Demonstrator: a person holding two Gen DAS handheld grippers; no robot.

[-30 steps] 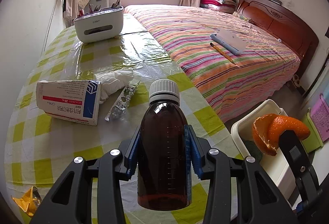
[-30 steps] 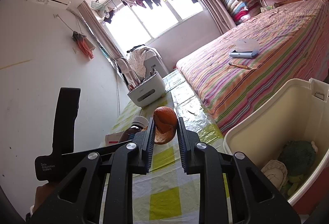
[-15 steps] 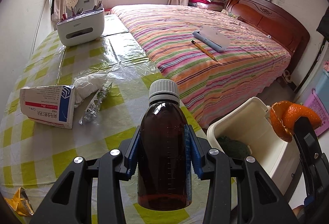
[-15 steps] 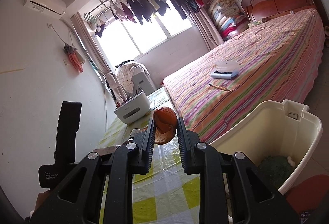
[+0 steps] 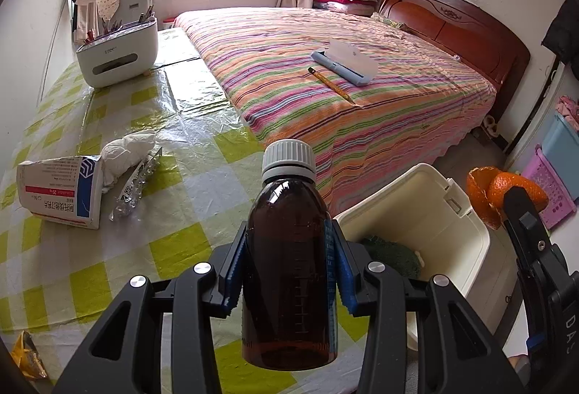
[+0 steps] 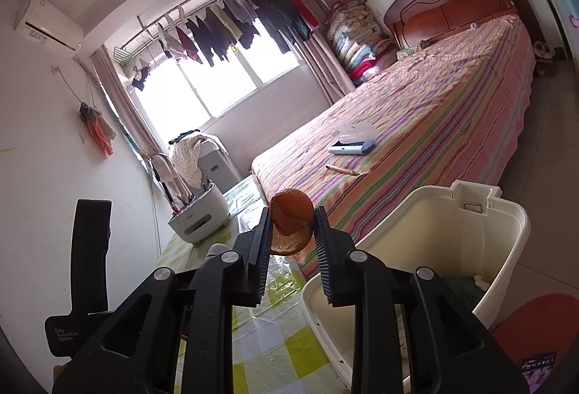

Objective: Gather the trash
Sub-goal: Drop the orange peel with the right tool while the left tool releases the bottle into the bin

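Currently both grippers carry trash at the table edge beside the bin. The left gripper (image 5: 287, 271) is clamped on a brown bottle (image 5: 289, 271) with a white ribbed cap; its blue pads press the bottle's two sides and the bottle stands upright between them, above the checked tablecloth (image 5: 119, 249).

The right gripper (image 6: 291, 234) has an orange peel (image 6: 291, 224) between its fingers. Its jaws have just been opening a little, yet they stand narrow and the peel sits wedged between the tips. From the left wrist view the same peel (image 5: 506, 195) shows at the tip of a black finger, out past the far rim of the bin.

The white bin (image 5: 427, 213) stands on the floor between table and bed, lid off, with something dark green lying in its bottom. In the right wrist view the bin (image 6: 434, 231) lies below and to the right of the peel.

On the table, not yet collected: a crushed medicine box (image 5: 61, 191), a crumpled white tissue (image 5: 125, 155) touching the box, and a used foil blister strip (image 5: 139, 184) just beside the tissue. A yellow wrapper (image 5: 27, 359) lies at the near left corner, well apart from those.

Further back on the table sits a white organiser box (image 5: 117, 54) holding pens. The striped bed (image 5: 343, 93) carries a blue case (image 5: 343, 64) and a pencil (image 5: 329, 84) near it.
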